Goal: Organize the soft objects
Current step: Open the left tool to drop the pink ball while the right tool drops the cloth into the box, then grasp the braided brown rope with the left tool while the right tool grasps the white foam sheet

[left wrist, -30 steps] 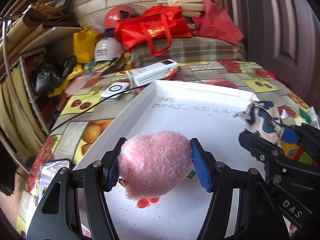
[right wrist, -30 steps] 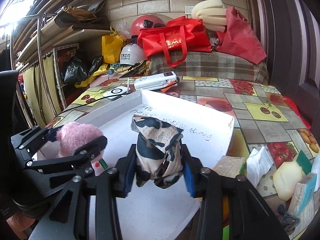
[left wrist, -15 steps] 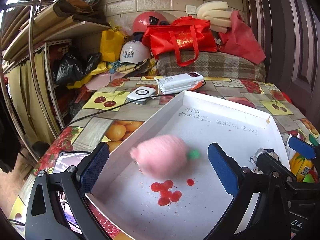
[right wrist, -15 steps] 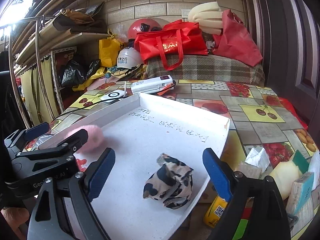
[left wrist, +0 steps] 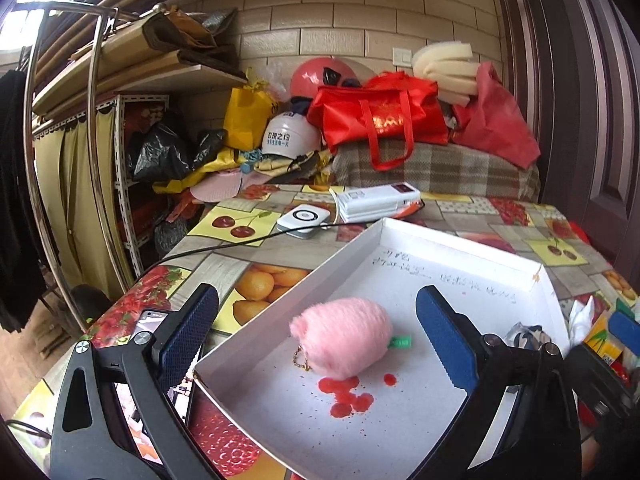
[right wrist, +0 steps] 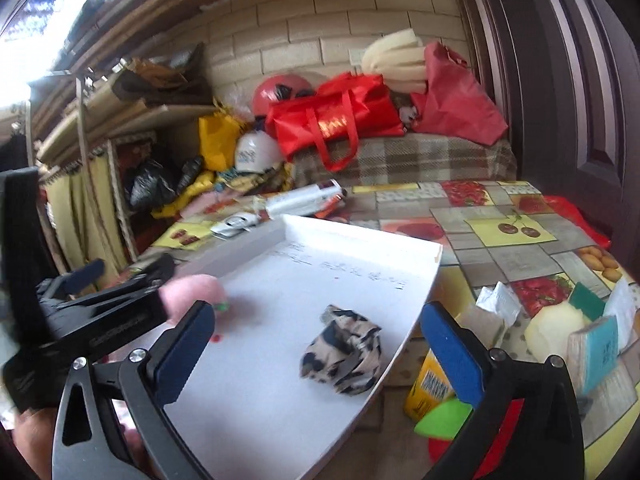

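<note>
A pink fluffy toy (left wrist: 342, 336) with a small chain lies in the shallow white box (left wrist: 460, 240), free between the spread fingers of my left gripper (left wrist: 316, 340), which is open and drawn back. It also shows in the right wrist view (right wrist: 192, 294), partly behind the left gripper. A black-and-cream spotted cloth (right wrist: 344, 354) lies crumpled near the right edge of the white box (right wrist: 360, 236). My right gripper (right wrist: 318, 354) is open, its blue pads wide on either side of the cloth and nearer the camera.
The box sits on a table with a fruit-pattern cloth (left wrist: 248, 222). Right of the box lie packets, a pale sponge (right wrist: 552, 328) and a yellow carton (right wrist: 430, 388). Behind it lie a white power bank (left wrist: 378, 200) and a cabled charger (left wrist: 304, 218). A phone (left wrist: 148, 320) lies at the left.
Both grippers have opened and let go: the pink toy and the spotted cloth dropped into the white box. Both grippers have since pulled back and up.
</note>
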`<state>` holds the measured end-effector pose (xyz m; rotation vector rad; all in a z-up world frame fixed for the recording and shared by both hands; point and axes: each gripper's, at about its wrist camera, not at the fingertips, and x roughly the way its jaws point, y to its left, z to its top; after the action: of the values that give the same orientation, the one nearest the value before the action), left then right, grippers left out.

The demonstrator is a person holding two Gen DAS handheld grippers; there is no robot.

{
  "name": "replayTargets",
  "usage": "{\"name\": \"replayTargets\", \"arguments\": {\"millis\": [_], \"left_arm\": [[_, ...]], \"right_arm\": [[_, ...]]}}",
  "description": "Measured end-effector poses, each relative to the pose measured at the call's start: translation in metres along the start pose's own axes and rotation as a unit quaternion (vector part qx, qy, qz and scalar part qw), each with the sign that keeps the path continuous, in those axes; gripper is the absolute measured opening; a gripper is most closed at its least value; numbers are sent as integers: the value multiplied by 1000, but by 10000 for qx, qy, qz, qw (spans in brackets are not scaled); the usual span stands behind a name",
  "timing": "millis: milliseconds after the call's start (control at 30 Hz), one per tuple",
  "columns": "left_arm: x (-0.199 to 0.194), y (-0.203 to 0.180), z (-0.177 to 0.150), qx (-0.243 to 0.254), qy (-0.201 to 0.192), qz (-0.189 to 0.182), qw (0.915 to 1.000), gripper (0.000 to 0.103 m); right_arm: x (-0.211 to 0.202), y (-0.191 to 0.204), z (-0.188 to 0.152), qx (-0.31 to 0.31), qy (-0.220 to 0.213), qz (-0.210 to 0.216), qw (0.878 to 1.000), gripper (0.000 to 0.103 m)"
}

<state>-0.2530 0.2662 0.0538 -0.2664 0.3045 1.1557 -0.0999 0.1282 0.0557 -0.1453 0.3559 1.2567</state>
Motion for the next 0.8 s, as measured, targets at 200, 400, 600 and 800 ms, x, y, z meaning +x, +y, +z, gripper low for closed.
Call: {"name": "replayTargets", "arguments": {"millis": [200,400,600,800], "left_arm": [[-14,3,-1,-76,-303,-229,9992,103],[-25,-12,-4,259,-367,-755,9961,103],[-36,-20,-8,282,-186,-1498,9881,103],[-60,-53,-22,866,163,-2444,9657,103]], "right_arm": [[-44,-6,-2,237,-898,633,9937,103],[-59,-3,-6,57,-599,888,9942,103],[-98,-38,-8,124,-1180,653,9908,103],[-121,-120,-10,671,-1117,27,9915,103]]}}
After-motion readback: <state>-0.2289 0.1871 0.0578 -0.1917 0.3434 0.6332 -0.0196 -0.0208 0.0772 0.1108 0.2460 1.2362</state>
